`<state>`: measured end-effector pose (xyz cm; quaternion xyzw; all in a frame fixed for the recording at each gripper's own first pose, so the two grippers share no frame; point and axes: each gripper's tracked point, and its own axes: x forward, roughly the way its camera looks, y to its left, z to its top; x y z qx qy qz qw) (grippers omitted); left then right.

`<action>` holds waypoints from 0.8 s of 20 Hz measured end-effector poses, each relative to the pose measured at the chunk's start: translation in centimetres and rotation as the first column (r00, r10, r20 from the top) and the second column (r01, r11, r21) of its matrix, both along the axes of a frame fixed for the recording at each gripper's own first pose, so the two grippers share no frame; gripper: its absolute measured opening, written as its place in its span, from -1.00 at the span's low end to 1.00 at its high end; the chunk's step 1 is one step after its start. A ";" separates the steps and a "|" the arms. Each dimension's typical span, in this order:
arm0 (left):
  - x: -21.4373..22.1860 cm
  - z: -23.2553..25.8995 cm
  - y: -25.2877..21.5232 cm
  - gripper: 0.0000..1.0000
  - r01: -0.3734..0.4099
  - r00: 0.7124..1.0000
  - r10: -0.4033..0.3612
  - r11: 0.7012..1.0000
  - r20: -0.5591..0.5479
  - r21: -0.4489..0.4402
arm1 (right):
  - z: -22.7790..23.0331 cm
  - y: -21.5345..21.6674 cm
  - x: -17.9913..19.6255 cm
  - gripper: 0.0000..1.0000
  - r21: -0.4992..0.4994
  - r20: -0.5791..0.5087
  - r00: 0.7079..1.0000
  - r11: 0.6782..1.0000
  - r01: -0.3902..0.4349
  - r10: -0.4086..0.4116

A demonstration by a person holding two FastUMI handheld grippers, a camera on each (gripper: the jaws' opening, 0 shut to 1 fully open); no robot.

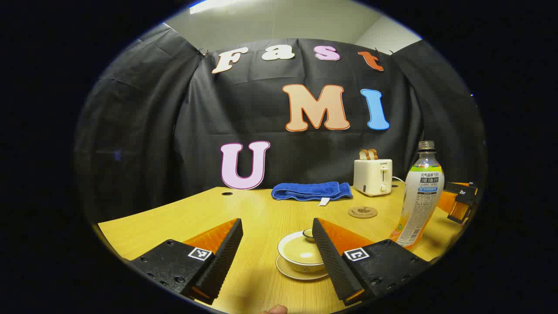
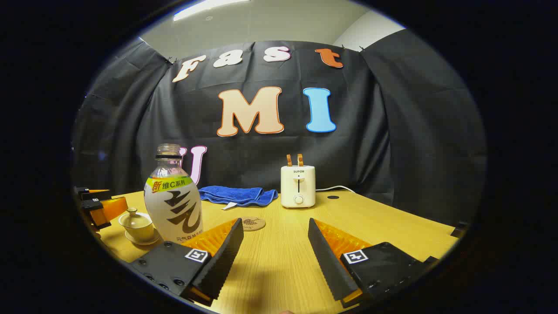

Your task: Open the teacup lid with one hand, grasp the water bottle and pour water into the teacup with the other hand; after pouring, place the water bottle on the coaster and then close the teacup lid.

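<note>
Your left gripper [image 1: 277,257] hangs with jaws wide and empty; bring them down squarely over the knob of the teacup [image 1: 301,254] lid. Your right gripper [image 2: 274,257], equally wide and empty, faces bare bench [image 2: 392,226]; the water bottle [image 2: 173,198] stands left, the coaster [image 2: 253,223] farther back.

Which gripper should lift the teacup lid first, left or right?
Left. In the left gripper view, the open left gripper faces the lidded teacup, which sits just ahead by its right finger. In the right gripper view, the water bottle stands between the open right gripper and the teacup.
</note>
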<state>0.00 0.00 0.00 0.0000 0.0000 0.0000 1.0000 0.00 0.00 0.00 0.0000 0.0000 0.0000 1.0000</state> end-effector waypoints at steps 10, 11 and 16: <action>0.1 0.1 -0.5 0.86 0.036 0.999 -0.036 0.999 -0.003 0.007 | 0.0 0.0 0.0 0.82 0.000 0.000 1.000 1.000 0.000 0.000; 0.1 0.3 -0.8 0.89 0.048 0.999 -0.048 0.999 0.007 0.003 | 0.0 0.0 0.0 0.82 -0.001 -0.002 1.000 1.000 0.001 -0.001; 0.6 -0.4 -1.6 0.88 0.092 0.995 -0.091 0.996 -0.033 0.023 | 0.0 -0.1 0.0 0.83 0.000 -0.002 1.000 1.000 0.001 -0.001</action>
